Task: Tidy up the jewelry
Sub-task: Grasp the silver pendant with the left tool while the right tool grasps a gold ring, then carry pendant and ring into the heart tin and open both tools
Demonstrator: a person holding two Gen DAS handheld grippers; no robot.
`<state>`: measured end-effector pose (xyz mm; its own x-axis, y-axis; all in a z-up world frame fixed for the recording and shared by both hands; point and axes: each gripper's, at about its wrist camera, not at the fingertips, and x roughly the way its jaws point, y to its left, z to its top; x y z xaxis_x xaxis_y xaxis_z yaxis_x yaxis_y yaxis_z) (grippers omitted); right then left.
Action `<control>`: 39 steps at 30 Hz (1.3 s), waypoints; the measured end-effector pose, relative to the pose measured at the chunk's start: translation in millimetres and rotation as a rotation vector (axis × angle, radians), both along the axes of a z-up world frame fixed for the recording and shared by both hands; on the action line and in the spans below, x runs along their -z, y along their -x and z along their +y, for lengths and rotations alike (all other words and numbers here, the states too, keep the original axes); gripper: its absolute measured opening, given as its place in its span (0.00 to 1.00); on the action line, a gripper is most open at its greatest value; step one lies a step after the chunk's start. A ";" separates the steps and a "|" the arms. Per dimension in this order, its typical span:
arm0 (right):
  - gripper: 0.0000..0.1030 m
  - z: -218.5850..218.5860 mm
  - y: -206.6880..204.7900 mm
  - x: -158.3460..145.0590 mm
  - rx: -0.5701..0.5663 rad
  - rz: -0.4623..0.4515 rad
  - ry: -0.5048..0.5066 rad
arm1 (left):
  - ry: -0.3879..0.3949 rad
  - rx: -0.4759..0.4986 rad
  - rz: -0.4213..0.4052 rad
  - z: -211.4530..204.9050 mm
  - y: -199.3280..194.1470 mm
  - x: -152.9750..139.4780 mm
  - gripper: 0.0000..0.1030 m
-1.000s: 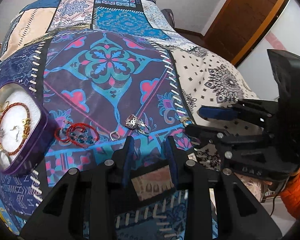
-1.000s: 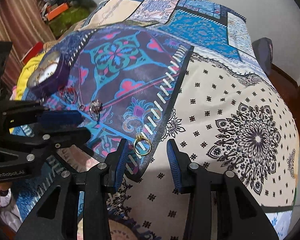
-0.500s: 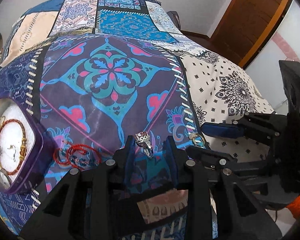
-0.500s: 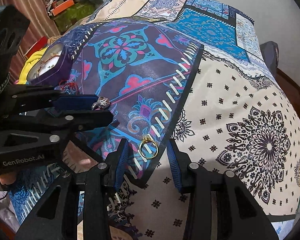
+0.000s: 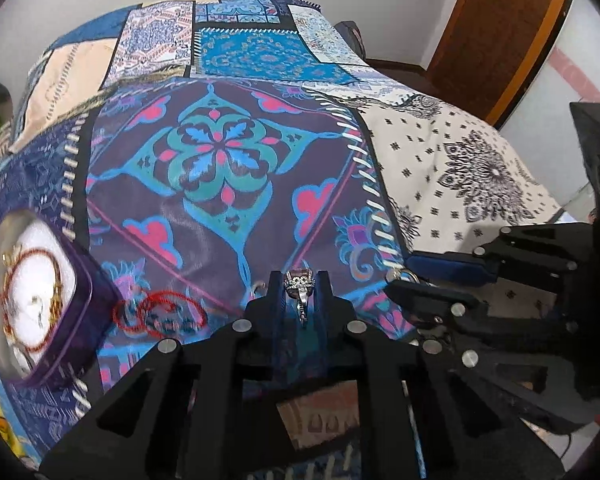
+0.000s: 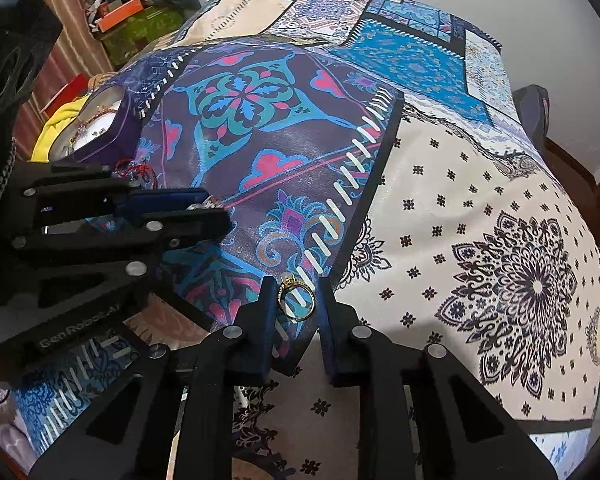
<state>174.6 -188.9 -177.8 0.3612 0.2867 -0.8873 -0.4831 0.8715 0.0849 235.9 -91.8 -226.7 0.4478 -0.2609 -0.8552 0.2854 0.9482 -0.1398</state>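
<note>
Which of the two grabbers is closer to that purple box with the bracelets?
Left. The left gripper sits just right of the purple box, while the right gripper works farther right.

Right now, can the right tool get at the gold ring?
Probably yes. The gold ring lies on the bedspread between the right tool's open fingers, nothing over it. The left tool sits off to the side, closed on a silver ring.
</note>
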 end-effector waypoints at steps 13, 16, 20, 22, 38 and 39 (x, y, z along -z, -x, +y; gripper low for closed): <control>0.17 -1.9 20.6 -50.7 0.047 -0.098 -0.069 | 0.042 -0.045 -0.073 26.0 42.0 -45.6 0.13; 0.17 2.1 25.9 -68.9 0.051 -0.139 -0.095 | 0.045 -0.060 -0.116 34.6 49.9 -63.9 0.13; 0.17 10.5 32.7 -90.7 0.048 -0.191 -0.130 | 0.046 -0.076 -0.175 46.4 60.1 -88.1 0.13; 0.17 15.6 35.6 -98.9 0.043 -0.212 -0.142 | 0.051 -0.086 -0.203 54.0 66.0 -99.7 0.13; 0.17 81.2 41.5 -127.4 -0.050 -0.278 -0.230 | 0.060 -0.197 -0.320 127.6 85.9 -135.2 0.13; 0.17 85.2 40.4 -126.8 -0.055 -0.276 -0.233 | 0.060 -0.204 -0.321 131.4 85.9 -134.9 0.13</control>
<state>134.2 -103.7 -51.0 0.5566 0.4949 -0.6673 -0.5609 0.8164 0.1377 150.0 39.6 -91.8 0.7379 -0.1842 -0.6492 0.1302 0.9828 -0.1308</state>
